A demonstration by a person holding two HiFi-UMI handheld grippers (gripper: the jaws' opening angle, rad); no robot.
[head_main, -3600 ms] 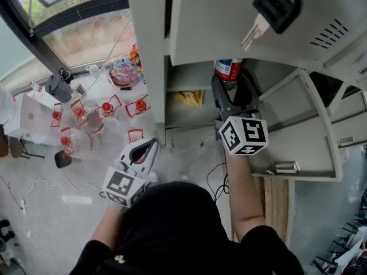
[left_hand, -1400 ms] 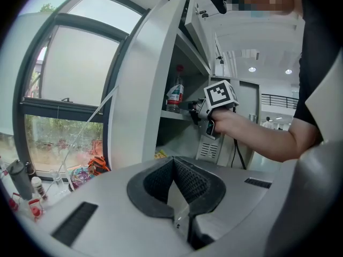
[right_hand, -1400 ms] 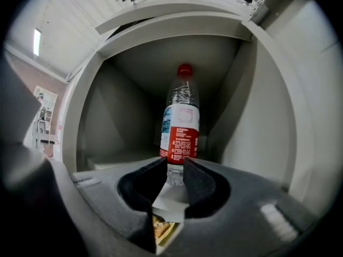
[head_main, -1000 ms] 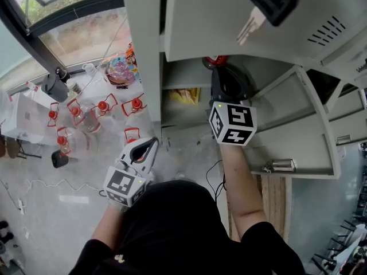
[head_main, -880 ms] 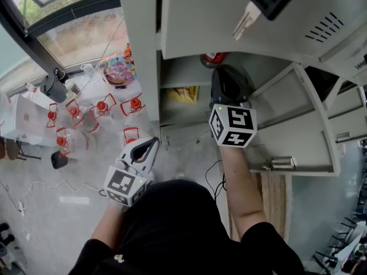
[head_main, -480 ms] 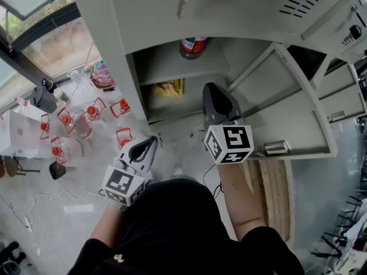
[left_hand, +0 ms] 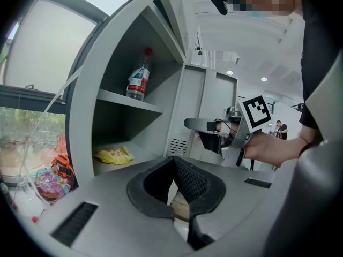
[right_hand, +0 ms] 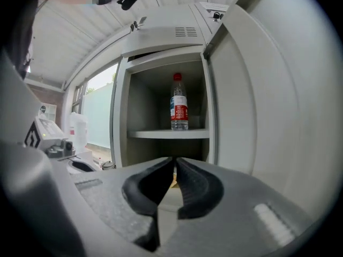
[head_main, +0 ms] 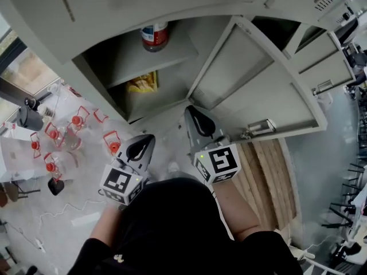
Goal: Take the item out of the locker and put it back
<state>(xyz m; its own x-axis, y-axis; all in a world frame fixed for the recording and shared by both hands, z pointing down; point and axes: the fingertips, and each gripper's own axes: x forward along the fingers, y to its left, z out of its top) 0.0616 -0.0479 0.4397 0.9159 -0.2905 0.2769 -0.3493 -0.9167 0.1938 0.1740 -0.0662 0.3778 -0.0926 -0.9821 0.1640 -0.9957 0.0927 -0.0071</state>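
Here both hand-held grippers are closed and empty, and neither touches anything. We read the right gripper (right_hand: 174, 164) in its own view: its two dark pads lie together along their whole length, leaving only a thin seam, and nothing sits between them. In the head view we see it held level in front of the open locker (left_hand: 88, 111), outside the compartment and well apart from the bottle (head_main: 155, 36). The left gripper (left_hand: 173, 160) is closed as well; in its own view we see the pads meeting at their tips, with only a strip of background visible in the notch below them, and no object caught there. In the head view we find it lower and to the left of the right gripper, close to the person's body and above the floor (head_main: 80, 211), its tips turned toward the locker. The bottle stands upright on the upper shelf (head_main: 150, 62), toward the back of the compartment; we note its red cap and its red and white label, clearest in the right gripper view. On the level below the shelf lies a yellow packet (head_main: 140, 83), also untouched. The door (head_main: 258, 90) stands swung wide to the right of the compartment, with its latch (head_main: 258, 132) at the free edge just beyond the right gripper. From the left gripper view we also see the right gripper side-on, its marker cube uppermost, held out before the door.
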